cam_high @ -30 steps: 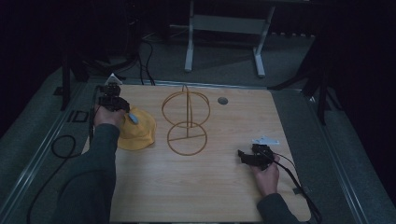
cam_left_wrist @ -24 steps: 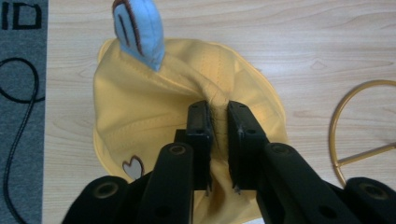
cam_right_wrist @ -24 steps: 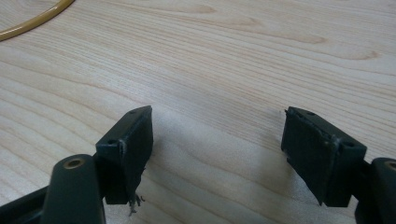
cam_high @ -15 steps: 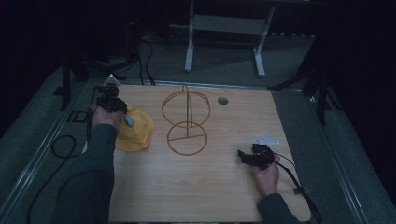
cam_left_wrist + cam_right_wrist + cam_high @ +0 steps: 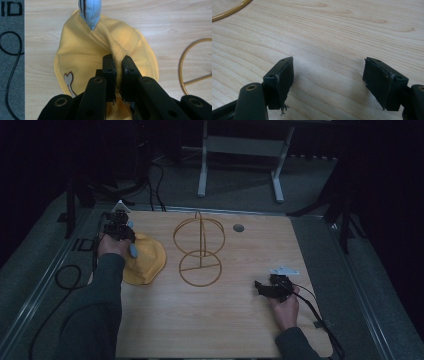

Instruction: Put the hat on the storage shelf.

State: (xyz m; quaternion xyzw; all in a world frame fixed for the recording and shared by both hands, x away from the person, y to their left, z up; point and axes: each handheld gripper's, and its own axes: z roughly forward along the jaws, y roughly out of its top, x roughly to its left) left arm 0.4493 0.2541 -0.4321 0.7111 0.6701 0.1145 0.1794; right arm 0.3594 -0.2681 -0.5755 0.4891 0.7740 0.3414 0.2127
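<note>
High view: at the far left, beside the pale wooden table (image 5: pixel 215 320), a grey mat (image 5: pixel 45 270) bears large black letters, of which "ID" can be read; a black cable (image 5: pixel 67 277) loops across it. On the table's left part lies a soft yellow fabric cap (image 5: pixel 146 262), bunched upward where the left gripper (image 5: pixel 120 231) holds it. In the left gripper view the black jaws are pressed tight on a raised fold of the cap (image 5: pixel 100 50), with stitched seams running along the cloth. A small white heart-like shape outlined in brown (image 5: pixel 68 79) sits on its lower left part, and a pale blue fabric piece with dark edging (image 5: pixel 90 11) juts from its far end.

At the table's centre stands a wire stand of golden hoops (image 5: pixel 200 250), a flat ring on the wood and an upright ring above it. A small dark round disc (image 5: pixel 238 227) lies further back.

Towards the right, the right gripper (image 5: pixel 267 287) rests near the table's front edge, well apart from the cap. In the right gripper view its jaws stand spread wide over bare wood.
</note>
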